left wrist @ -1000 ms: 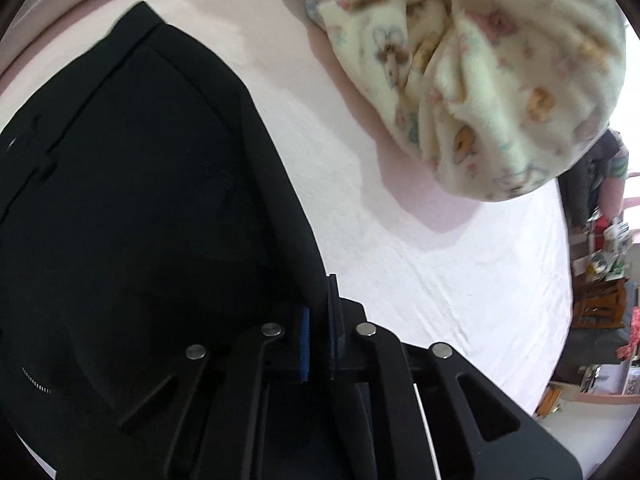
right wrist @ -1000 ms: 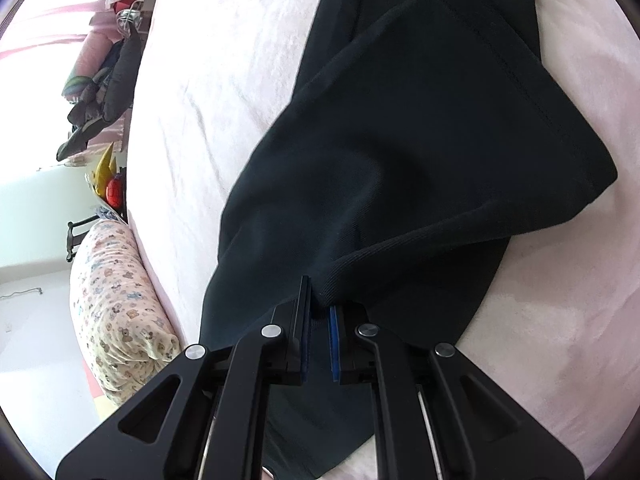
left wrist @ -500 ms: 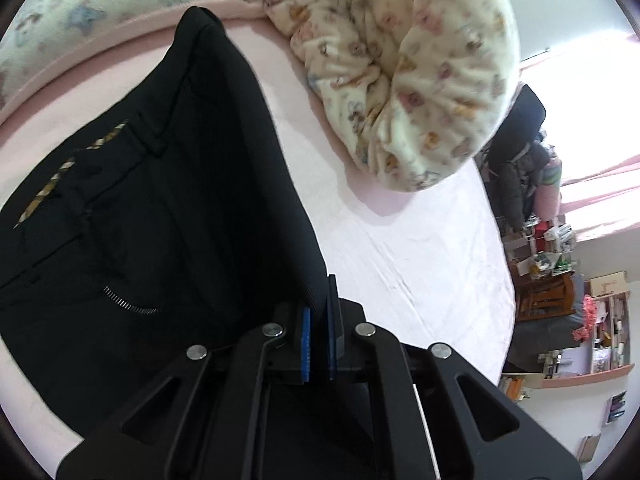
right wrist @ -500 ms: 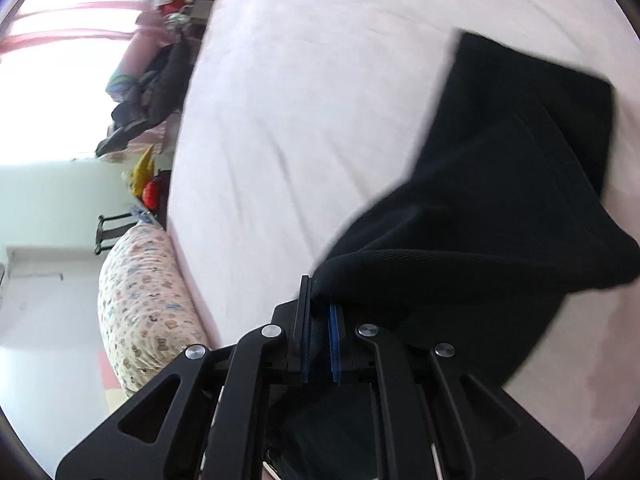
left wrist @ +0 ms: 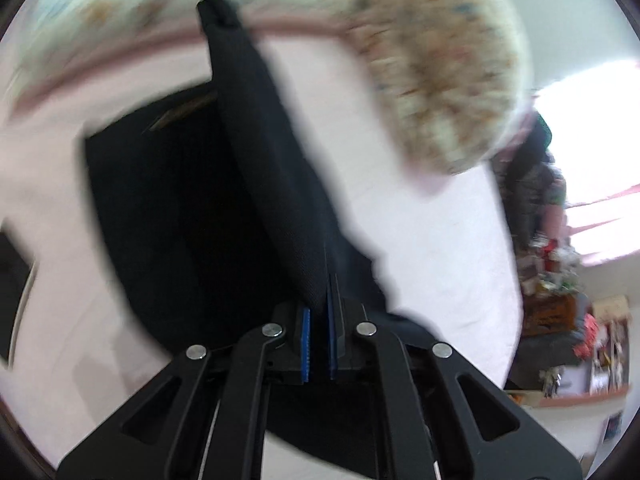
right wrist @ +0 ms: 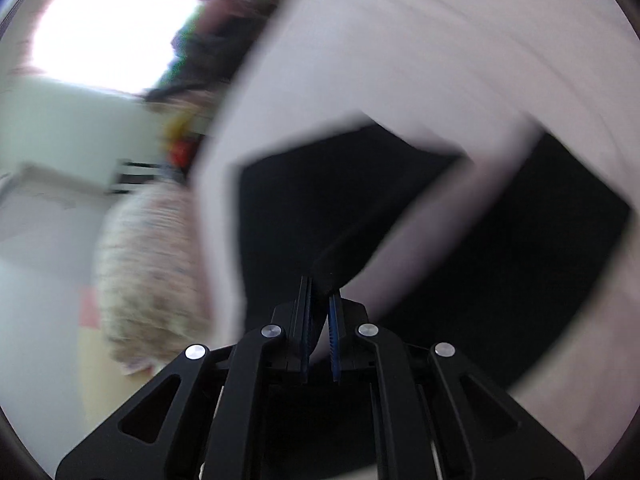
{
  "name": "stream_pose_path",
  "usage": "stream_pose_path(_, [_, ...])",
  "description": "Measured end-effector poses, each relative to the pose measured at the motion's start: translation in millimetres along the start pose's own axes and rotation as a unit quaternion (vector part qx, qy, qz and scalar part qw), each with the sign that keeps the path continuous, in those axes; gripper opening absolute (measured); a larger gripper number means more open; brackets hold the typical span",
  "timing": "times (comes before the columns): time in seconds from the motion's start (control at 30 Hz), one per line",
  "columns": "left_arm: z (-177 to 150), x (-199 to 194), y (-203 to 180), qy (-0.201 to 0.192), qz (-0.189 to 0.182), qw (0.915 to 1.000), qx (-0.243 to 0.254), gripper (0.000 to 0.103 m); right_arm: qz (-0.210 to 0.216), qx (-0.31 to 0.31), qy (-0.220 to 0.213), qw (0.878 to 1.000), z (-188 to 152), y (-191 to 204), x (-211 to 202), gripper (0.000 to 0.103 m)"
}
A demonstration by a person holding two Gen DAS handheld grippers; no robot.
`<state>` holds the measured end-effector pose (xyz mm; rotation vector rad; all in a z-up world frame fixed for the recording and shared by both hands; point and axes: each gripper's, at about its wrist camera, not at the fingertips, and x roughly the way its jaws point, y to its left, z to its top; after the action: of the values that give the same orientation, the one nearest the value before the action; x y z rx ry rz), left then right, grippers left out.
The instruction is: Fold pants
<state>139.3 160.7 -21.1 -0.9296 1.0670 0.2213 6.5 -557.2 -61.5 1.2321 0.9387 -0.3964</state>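
Claws, two, left (left wrist: 319, 312) and right (right wrist: 320, 312), each pinch one black pants (left wrist: 180, 208).

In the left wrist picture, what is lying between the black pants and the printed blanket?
Only bare pink bedsheet lies between the pants and the blanket, as the blurred left wrist view shows.

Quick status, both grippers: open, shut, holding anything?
Left gripper: shut on a fold of the black fabric pants.
Right gripper: shut on an edge of the same pants.
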Motion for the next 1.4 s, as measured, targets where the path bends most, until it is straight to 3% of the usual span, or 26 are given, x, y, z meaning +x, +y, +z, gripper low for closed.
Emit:
stream_pose_path(0.13, [-30.6, 26.6, 57.5, 0.038, 0.054, 0.9956, -0.066, 0.007, -0.055, 0.079, 0.024, 0.995, -34.0, -70.6, 19.4, 0.008])
stream_pose_path(0.27, [-36.0, 26.9, 63.5, 0.029, 0.063, 0.9967, -0.043, 0.007, -0.044, 0.065, 0.01, 0.997, -45.8, -70.6, 12.4, 0.008])
stream_pose_path(0.4, [-34.5, 33.3, 70.8, 0.048, 0.095, 0.9925, -0.06, 0.016, -0.069, 0.027, 0.059, 0.996, -43.7, -60.0, 21.0, 0.008])
stream_pose_path(0.47, [-38.7, 29.7, 72.4, 0.054, 0.098, 0.9915, -0.067, 0.032, -0.048, 0.039, 0.042, 0.997, -37.0, -61.0, 8.4, 0.01])
stream_pose_path(0.5, [-41.5, 26.4, 72.1, 0.054, 0.102, 0.9914, -0.061, 0.054, -0.031, 0.052, 0.018, 0.998, -29.0, -63.5, -2.7, 0.02])
stream_pose_path(0.53, [-46.4, 18.6, 69.9, 0.047, 0.111, 0.9916, -0.047, 0.073, -0.027, 0.06, 0.006, 0.998, -27.6, -63.6, -6.9, 0.032])
stream_pose_path(0.57, [-51.0, 13.1, 67.7, 0.04, 0.116, 0.992, -0.032, 0.078, -0.021, 0.077, -0.016, 0.997, -17.4, -67.9, -14.3, 0.064])
stream_pose_path(0.6, [-56.8, 7.7, 64.4, 0.038, 0.116, 0.9924, -0.012, 0.082, -0.017, 0.086, -0.032, 0.996, -8.9, -69.0, -17.1, 0.074])
stream_pose_path(0.63, [-63.0, 4.5, 63.6, 0.043, 0.116, 0.9923, 0.006, 0.091, -0.012, 0.093, -0.044, 0.995, -0.1, -70.7, -18.4, 0.074])
stream_pose_path(0.73, [-92.5, 0.4, 46.9, 0.07, 0.121, 0.9858, 0.093, 0.098, -0.009, 0.116, -0.064, 0.991, 26.5, -77.8, -11.7, 0.074])
stream_pose_path(0.83, [-136.8, 4.0, 22.9, 0.118, 0.117, 0.9646, 0.205, 0.101, -0.018, 0.131, -0.061, 0.989, 43.5, -82.2, 2.6, 0.065])
stream_pose_path(0.87, [-157.6, 5.9, 13.9, 0.139, 0.114, 0.9517, 0.249, 0.101, -0.028, 0.127, -0.058, 0.99, 49.2, -81.5, 9.1, 0.059])
stream_pose_path(0.93, [-192.7, 9.6, 0.3, 0.178, 0.104, 0.9273, 0.313, 0.101, -0.038, 0.111, -0.055, 0.992, 54.0, -77.5, 15.6, 0.059])
stream_pose_path(1.03, [-230.2, 11.7, -9.5, 0.218, 0.088, 0.905, 0.354, 0.101, -0.044, 0.093, -0.055, 0.993, 61.1, -71.6, 20.8, 0.05])
stream_pose_path(1.13, [-249.7, 12.7, -10.5, 0.242, 0.083, 0.8966, 0.361, 0.101, -0.054, 0.079, -0.05, 0.994, 63.3, -69.2, 22.4, 0.049])
stream_pose_path(1.17, [-254.9, 12.9, -8.7, 0.252, 0.081, 0.8953, 0.358, 0.101, -0.061, 0.068, -0.052, 0.994, 63.9, -66.8, 23.7, 0.039])
stream_pose_path(1.2, [-258.4, 14.6, -7.6, 0.262, 0.083, 0.8938, 0.355, 0.101, -0.065, 0.06, -0.051, 0.995, 63.6, -67.2, 21.5, 0.012])
stream_pose_path(1.23, [-261.4, 18.5, -5.2, 0.279, 0.092, 0.8898, 0.349, 0.101, -0.06, 0.048, -0.049, 0.996, 63.3, -64.7, 20.2, 0.002])
stream_pose_path(1.3, [-262.3, 24.3, -2.2, 0.3, 0.105, 0.8852, 0.339, 0.101, -0.061, 0.029, -0.059, 0.996, 62.3, -61.3, 11.3, 0.003])
stream_pose_path(1.4, [-260.4, 24.7, -3.2, 0.298, 0.104, 0.888, 0.335, 0.101, -0.044, 0.026, -0.079, 0.996, 60.0, -58.0, -7.3, 0.002])
